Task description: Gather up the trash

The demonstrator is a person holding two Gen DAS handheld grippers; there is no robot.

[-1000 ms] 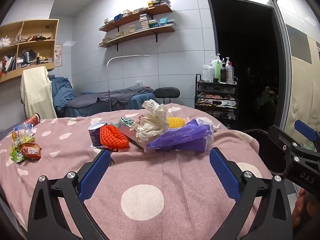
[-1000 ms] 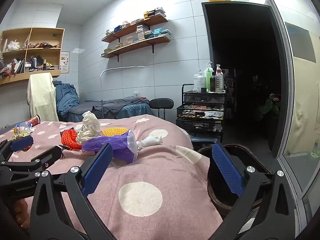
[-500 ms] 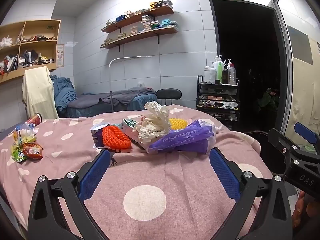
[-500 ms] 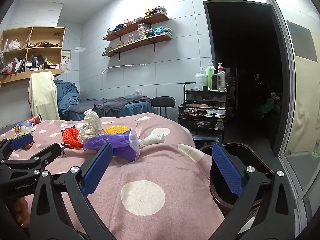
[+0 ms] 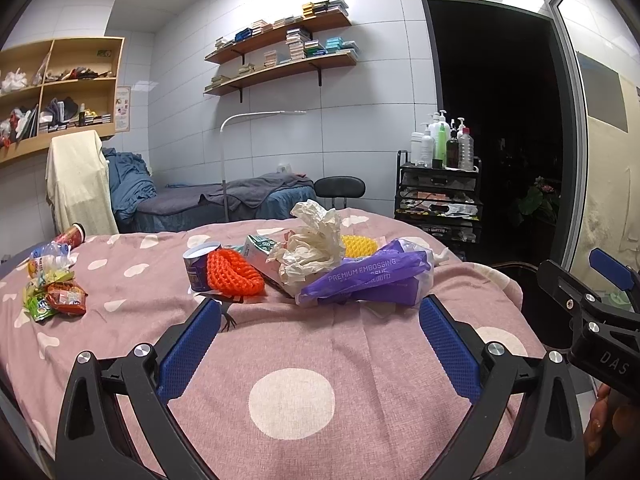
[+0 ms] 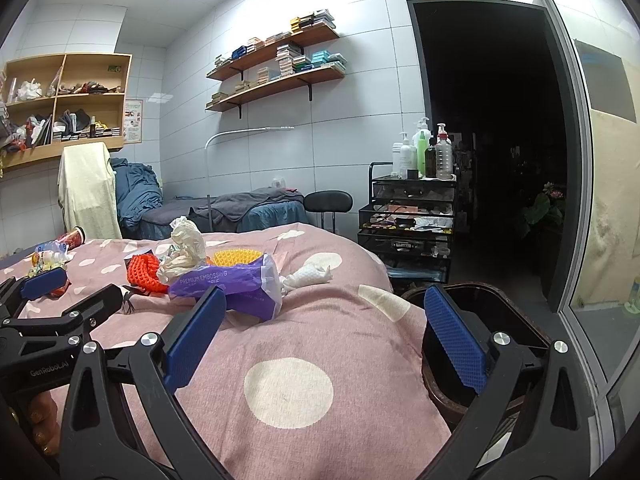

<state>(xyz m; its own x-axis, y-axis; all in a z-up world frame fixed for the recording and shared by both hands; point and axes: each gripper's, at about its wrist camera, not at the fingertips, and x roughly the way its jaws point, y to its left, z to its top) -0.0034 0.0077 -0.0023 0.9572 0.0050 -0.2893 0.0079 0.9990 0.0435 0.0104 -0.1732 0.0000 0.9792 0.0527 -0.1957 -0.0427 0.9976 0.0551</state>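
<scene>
A pile of trash lies on the pink spotted bed cover [image 5: 320,344]: a purple tissue pack [image 5: 372,280], crumpled white paper [image 5: 312,240], an orange foam net [image 5: 234,272], a yellow net [image 5: 359,245], a small can [image 5: 197,266] and a green-white carton [image 5: 258,250]. My left gripper [image 5: 318,350] is open and empty just short of the pile. My right gripper [image 6: 326,336] is open and empty, to the right of the pile, with a dark trash bin [image 6: 480,320] behind its right finger. A twisted white tissue [image 6: 308,276] lies past the purple pack [image 6: 230,284].
Snack wrappers [image 5: 56,296], a bottle and a red cup [image 5: 72,234] lie at the bed's left side. A black cart with bottles [image 5: 440,196], a stool [image 5: 339,188] and a second bed [image 5: 224,200] stand behind. A glass door is on the right.
Both grippers have edged slightly forward toward the pile; the pile sits a little closer in both views. Both stay open.
</scene>
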